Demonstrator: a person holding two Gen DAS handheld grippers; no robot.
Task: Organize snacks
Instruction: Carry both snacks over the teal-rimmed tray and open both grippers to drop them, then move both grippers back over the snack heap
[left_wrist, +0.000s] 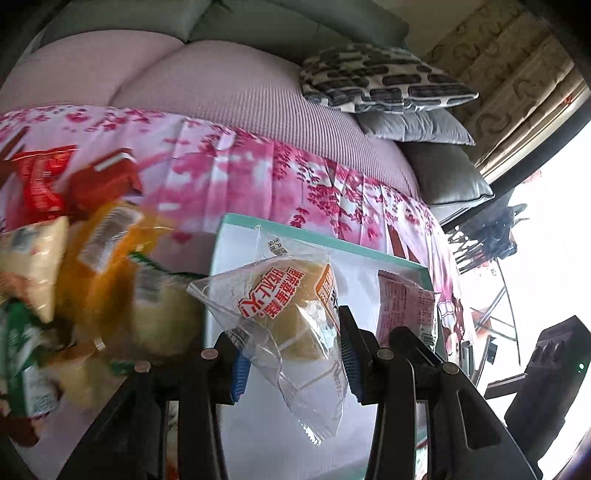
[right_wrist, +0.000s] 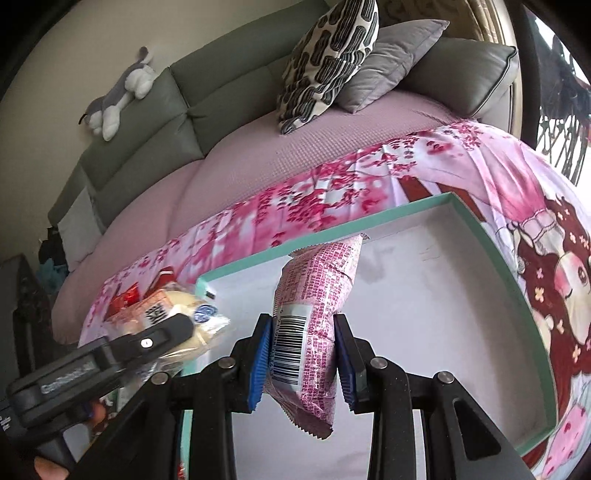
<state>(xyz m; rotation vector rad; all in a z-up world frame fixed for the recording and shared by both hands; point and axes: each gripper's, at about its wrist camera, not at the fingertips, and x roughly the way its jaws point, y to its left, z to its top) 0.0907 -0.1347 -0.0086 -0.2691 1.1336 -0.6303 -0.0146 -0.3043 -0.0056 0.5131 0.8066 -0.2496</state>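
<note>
My left gripper (left_wrist: 291, 354) is shut on a clear bread packet (left_wrist: 288, 314) with red lettering and holds it over the left part of the teal-rimmed white box (left_wrist: 314, 236). My right gripper (right_wrist: 301, 354) is shut on a pink snack packet (right_wrist: 314, 310) with a barcode, held upright above the same box (right_wrist: 495, 236). In the right wrist view the left gripper (right_wrist: 110, 354) and its bread packet (right_wrist: 173, 314) are at the box's left edge. In the left wrist view the pink packet (left_wrist: 406, 310) is to the right.
A heap of loose snack packets (left_wrist: 74, 258), red, orange and green, lies left of the box on the pink flowered cloth (left_wrist: 258, 177). Behind it are a sofa with a patterned pillow (right_wrist: 328, 62), grey cushions (right_wrist: 391, 51) and a plush toy (right_wrist: 122, 88).
</note>
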